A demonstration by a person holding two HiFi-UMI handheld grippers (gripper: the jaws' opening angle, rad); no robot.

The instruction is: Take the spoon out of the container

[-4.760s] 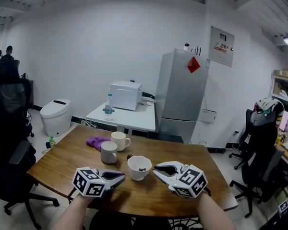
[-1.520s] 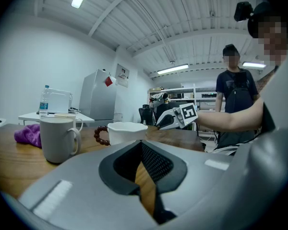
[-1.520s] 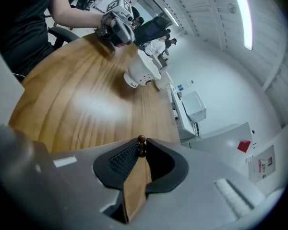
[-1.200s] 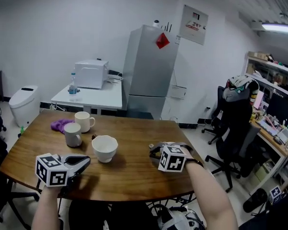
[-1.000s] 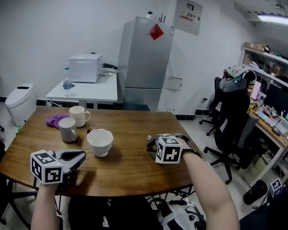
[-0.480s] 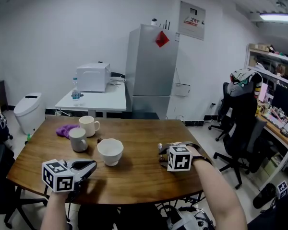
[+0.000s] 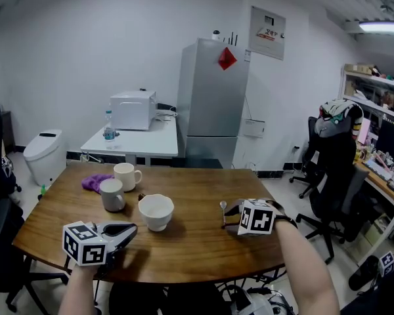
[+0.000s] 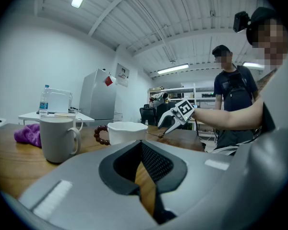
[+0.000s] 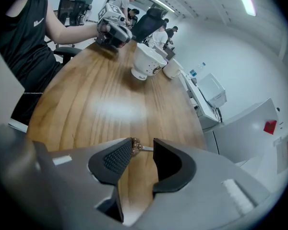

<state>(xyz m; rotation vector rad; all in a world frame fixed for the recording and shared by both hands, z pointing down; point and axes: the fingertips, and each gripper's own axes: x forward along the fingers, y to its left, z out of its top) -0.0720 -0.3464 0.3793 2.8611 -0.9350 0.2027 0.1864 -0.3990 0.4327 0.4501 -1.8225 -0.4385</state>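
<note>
The thin metal spoon lies on the wooden table, to the right of the white bowl. My right gripper is low over it with its jaws opening. In the right gripper view the spoon's beaded end sits between the parted fingertips of the right gripper, touching one pad without being squeezed. My left gripper rests near the table's front left, shut and with nothing in it. In the left gripper view the bowl stands ahead, with the spoon beside it.
A grey mug, a cream mug, a purple cloth and a bead bracelet sit behind the bowl. An office chair stands at the right. A person stands beyond the table.
The spoon that stood in the bowl now lies on the table right of it. The right gripper's jaws have parted around the spoon's end. The left gripper has barely moved.
</note>
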